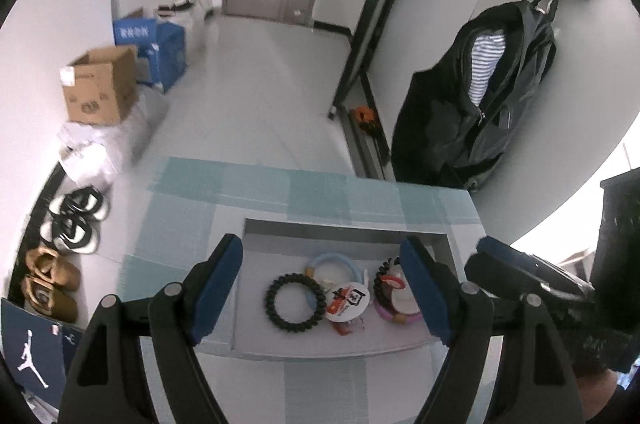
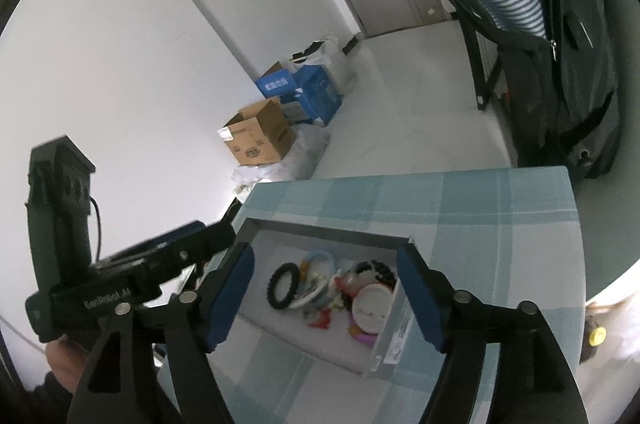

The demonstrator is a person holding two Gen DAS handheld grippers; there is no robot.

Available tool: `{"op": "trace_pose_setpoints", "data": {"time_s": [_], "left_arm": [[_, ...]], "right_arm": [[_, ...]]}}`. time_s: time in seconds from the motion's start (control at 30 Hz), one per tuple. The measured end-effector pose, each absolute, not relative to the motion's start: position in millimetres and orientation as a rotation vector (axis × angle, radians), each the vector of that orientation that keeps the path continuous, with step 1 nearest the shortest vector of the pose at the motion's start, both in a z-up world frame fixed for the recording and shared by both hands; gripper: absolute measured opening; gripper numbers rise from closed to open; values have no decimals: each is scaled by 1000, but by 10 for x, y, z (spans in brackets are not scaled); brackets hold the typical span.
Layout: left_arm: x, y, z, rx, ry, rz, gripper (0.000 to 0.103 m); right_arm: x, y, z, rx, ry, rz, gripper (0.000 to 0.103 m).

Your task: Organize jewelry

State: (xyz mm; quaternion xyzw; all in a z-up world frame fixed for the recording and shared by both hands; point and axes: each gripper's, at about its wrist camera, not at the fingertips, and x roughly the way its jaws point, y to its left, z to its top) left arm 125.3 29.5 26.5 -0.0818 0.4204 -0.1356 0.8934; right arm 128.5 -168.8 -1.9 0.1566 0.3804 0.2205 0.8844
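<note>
A shallow grey tray (image 1: 256,340) (image 2: 390,348) lies on a table with a teal checked cloth (image 1: 256,183) (image 2: 500,224). In it lie a black coiled ring (image 1: 295,298) (image 2: 282,284), a light blue ring (image 1: 336,260) (image 2: 320,256), a tagged red and white piece (image 1: 345,304), a black bead bracelet (image 2: 380,268) and a pink ring (image 1: 398,316) (image 2: 366,338). My left gripper (image 1: 328,288) is open and empty above the tray. My right gripper (image 2: 326,298) is open and empty above it too, and shows at the right of the left wrist view (image 1: 532,276).
Cardboard box (image 1: 100,85) (image 2: 260,135) and blue boxes (image 1: 154,41) (image 2: 306,91) stand on the floor by the wall. Shoes (image 1: 72,220) line the left wall. A dark jacket (image 1: 480,95) (image 2: 560,35) hangs beyond the table's far right corner.
</note>
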Motion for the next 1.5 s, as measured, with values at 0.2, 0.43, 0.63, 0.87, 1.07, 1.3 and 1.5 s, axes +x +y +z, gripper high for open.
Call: {"op": "trace_pose_setpoints", "data": {"time_s": [0.2, 0.43, 0.63, 0.87, 1.07, 1.3, 1.5], "left_arm": [[1096, 278, 296, -131, 827, -247, 77], [907, 256, 318, -63, 785, -232, 77], [757, 285, 357, -48, 764, -228, 77], [627, 318, 371, -50, 763, -218, 78], [523, 327, 407, -51, 744, -220, 78], [505, 369, 415, -64, 750, -207, 77], [509, 375, 393, -66, 756, -195, 77]], "right_arm": [[1057, -1635, 57, 290, 750, 441, 87], [817, -1558, 153, 251, 716, 431, 94], [643, -1549, 207, 223, 676, 409, 96], [544, -1568, 206, 266, 664, 395, 98], [435, -1458, 269, 217, 644, 403, 99], [398, -1441, 272, 212, 647, 401, 99], [395, -1445, 279, 212, 643, 398, 99]]}}
